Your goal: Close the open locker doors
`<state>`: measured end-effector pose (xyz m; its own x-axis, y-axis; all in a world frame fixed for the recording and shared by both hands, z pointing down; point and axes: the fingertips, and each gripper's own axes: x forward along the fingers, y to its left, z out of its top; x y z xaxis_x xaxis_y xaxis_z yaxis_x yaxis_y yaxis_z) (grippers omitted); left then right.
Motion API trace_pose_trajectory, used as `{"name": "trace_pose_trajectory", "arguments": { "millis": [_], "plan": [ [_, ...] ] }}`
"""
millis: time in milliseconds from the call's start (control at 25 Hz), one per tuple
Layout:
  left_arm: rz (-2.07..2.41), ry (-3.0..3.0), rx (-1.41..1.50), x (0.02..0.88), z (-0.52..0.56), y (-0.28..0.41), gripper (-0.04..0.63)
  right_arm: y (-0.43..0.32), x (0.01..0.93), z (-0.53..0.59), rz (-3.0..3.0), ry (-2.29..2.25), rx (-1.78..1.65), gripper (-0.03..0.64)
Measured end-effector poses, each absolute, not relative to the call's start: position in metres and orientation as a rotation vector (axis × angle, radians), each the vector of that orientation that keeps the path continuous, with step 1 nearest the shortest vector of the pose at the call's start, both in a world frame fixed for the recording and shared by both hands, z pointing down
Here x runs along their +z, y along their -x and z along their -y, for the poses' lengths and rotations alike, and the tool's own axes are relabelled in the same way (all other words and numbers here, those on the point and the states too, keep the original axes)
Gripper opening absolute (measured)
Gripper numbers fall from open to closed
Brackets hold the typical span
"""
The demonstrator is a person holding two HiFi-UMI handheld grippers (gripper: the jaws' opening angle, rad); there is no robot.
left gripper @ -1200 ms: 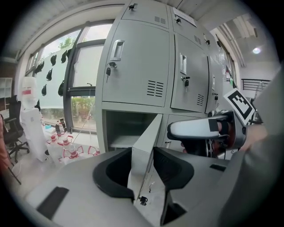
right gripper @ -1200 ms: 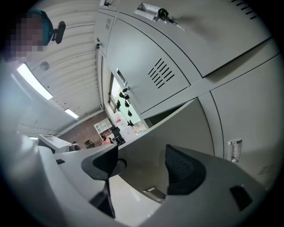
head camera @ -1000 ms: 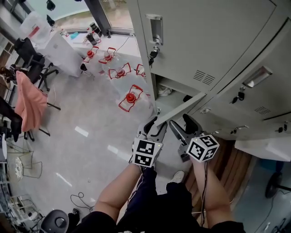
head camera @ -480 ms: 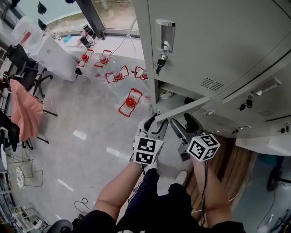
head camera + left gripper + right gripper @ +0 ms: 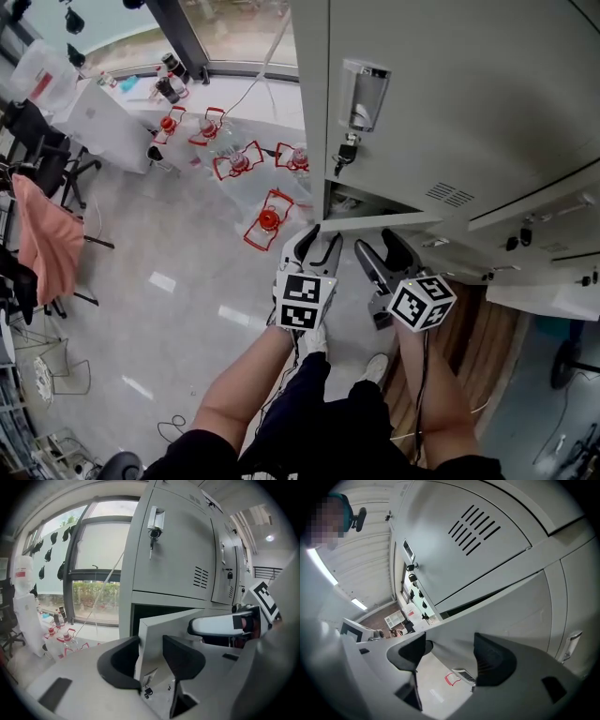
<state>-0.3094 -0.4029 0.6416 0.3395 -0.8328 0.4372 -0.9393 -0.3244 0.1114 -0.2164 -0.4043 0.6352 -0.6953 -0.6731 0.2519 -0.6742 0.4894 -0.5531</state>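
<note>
- The open lower locker door (image 5: pixel 375 223) hangs ajar in front of its dark compartment (image 5: pixel 361 202), right under the closed keyed door (image 5: pixel 394 103).
- Your left gripper (image 5: pixel 322 240) has that door's free edge between its jaws. They're about half open and just closed in a touch, not pinching.
- Your right gripper (image 5: pixel 375 246) is spread wide and empty, just off the door's face.
- I'd push flat on the face, nice and steady, and slip the left jaws off the edge before it meets the frame.

Left claw (image 5: pixel 317 239) and right claw (image 5: pixel 377 246): pale grey, black pads, each topped by a black-and-white marker cube; dark clothing (image 5: pixel 309 417), white shoe (image 5: pixel 371 367).
</note>
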Motion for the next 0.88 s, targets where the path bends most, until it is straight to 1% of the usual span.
{"name": "trace_pose_trajectory", "arguments": {
  "millis": [80,880],
  "plan": [
    [1.573,-2.257,0.43,0.643,0.41,0.313,0.164,0.217,0.636,0.411,2.706,-1.237,1.012,0.318],
    [1.495,-2.304,0.364,0.643,0.419,0.326,0.166,0.22,0.639,0.454,2.682,-1.353,0.982,0.328]
  ]
}}
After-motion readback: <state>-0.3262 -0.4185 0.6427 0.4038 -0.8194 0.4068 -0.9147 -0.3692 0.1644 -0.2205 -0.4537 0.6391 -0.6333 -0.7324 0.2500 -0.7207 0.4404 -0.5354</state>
